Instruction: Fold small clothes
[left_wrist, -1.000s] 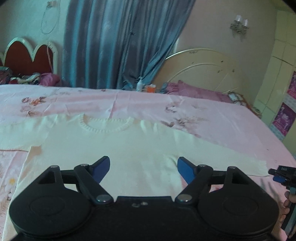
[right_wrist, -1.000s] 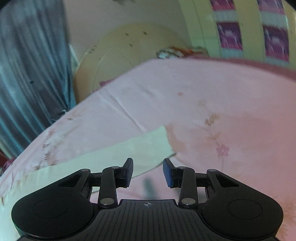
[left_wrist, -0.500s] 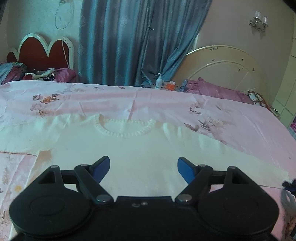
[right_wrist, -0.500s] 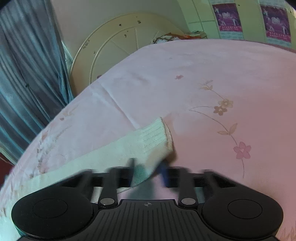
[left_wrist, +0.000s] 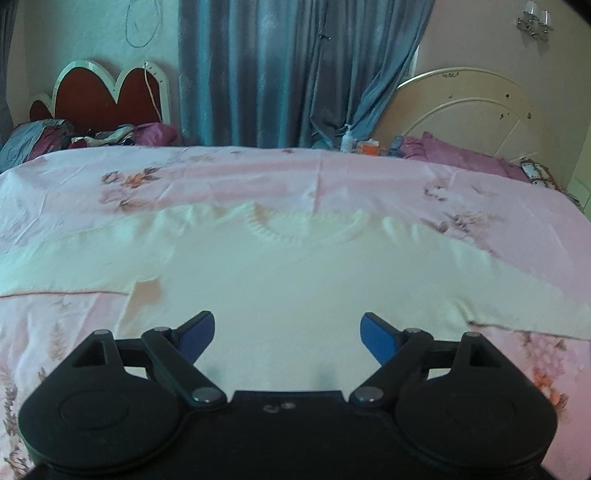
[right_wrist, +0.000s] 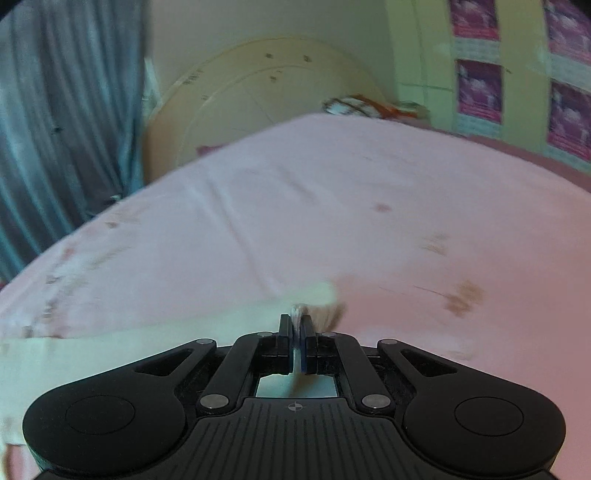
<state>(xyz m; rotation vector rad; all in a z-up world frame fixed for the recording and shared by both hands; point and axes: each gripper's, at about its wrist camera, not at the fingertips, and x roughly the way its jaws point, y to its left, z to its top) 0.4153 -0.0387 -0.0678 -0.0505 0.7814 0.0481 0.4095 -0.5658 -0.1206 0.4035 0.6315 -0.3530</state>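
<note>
We spread the cream knitted sweater (left_wrist: 295, 280) flat on the pink floral bed sheet (left_wrist: 332, 177): soft, light and floppy, best taken at cuffs; our right claw (right_wrist: 296, 325) pinches a sleeve cuff (right_wrist: 314, 295), our left claw (left_wrist: 288, 328) opens wider above its body, holding nothing

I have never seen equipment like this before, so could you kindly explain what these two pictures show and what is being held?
A person holds a two-finger gripper in each hand; a camera on each looks forward along its fingers, giving one picture per hand. The left view shows a cream sweater spread flat on a pink floral bedsheet. The left gripper hovers above the sweater's body with its jaws opening and nothing pinched between them. In the right view, which is blurred, the right gripper is shut on the sleeve cuff.
</note>
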